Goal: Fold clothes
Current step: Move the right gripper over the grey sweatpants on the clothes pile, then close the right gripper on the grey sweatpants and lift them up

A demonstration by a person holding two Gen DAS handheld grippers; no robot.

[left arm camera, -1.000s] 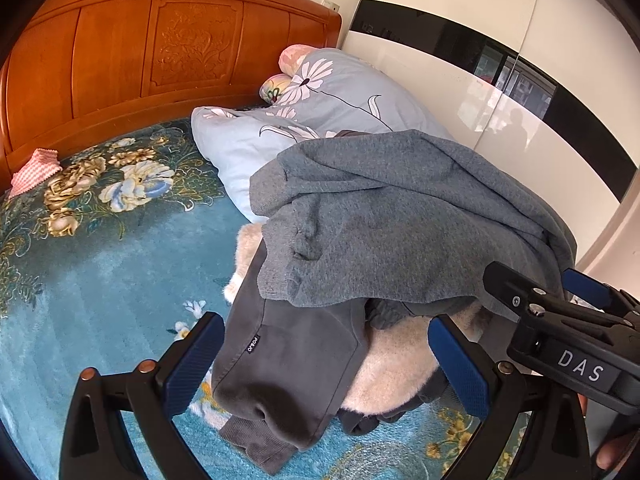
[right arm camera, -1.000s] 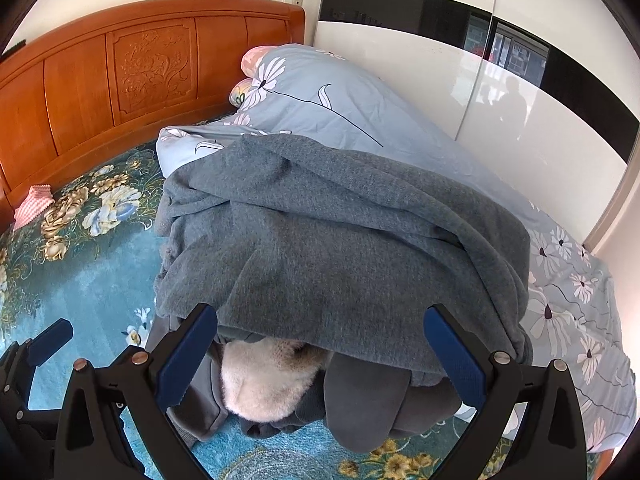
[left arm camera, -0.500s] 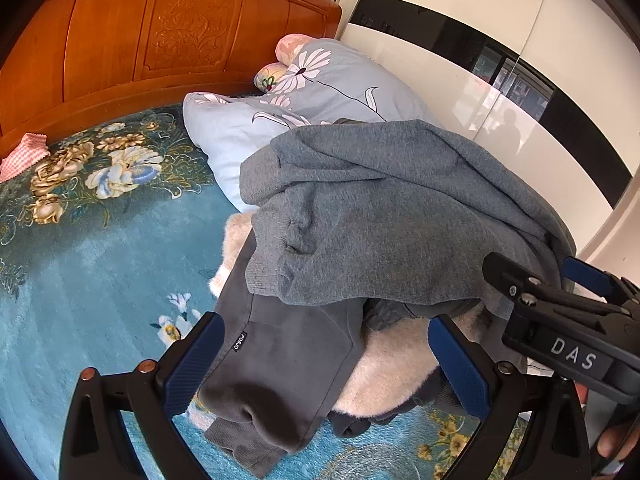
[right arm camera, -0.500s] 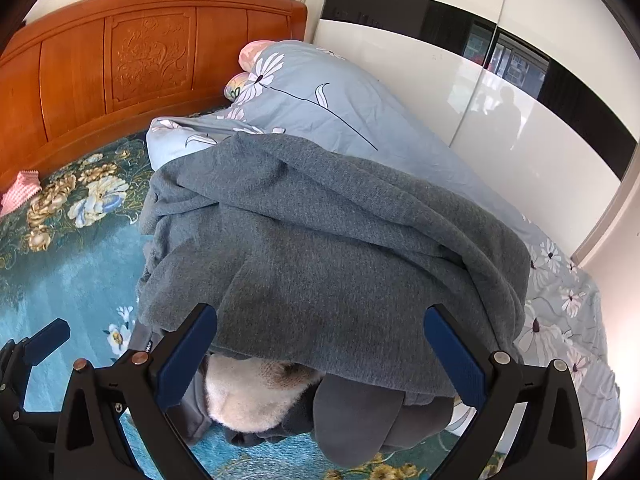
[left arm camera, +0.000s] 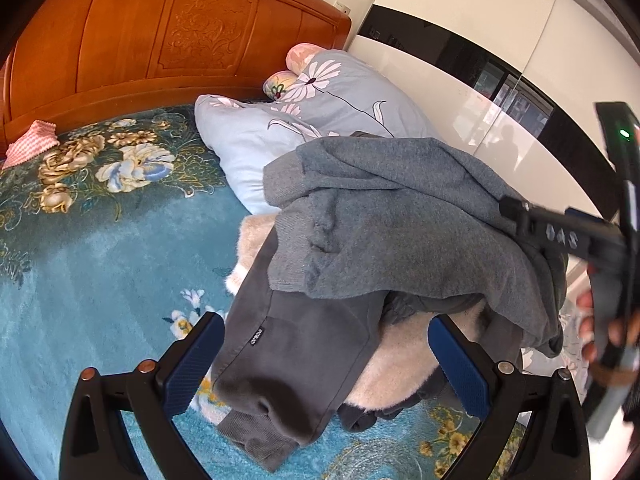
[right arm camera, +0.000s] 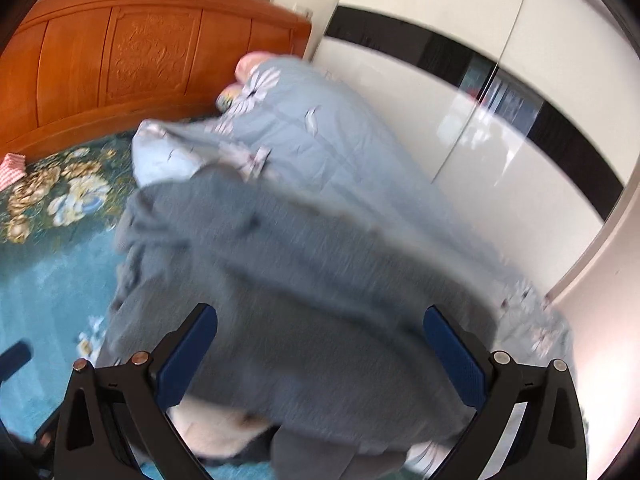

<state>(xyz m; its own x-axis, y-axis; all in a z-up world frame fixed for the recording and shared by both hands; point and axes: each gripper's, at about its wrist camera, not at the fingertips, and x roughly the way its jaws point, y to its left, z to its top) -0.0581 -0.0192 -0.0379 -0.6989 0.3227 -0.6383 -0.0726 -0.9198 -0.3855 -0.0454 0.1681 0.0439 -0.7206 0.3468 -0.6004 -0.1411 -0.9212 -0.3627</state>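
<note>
The left gripper [left arm camera: 326, 364] is spread wide, its blue fingers [left arm camera: 191, 364] straddling the near end of a pile of clothes without pinching anything. The right gripper [right arm camera: 320, 356] is also spread, empty, over the same pile in a blurred view. A grey sweater [left arm camera: 400, 216] lies on top of dark trousers [left arm camera: 296, 356] and a cream fleece [left arm camera: 400, 364], on the teal bedspread [left arm camera: 100, 260]. Farther off are a pale blue quilt [left arm camera: 340, 96] and the wooden headboard [left arm camera: 160, 40].

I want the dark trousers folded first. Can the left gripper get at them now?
Probably yes: the left gripper is open and the trousers lie between its fingers, though the grey sweater covers their upper part.
</note>
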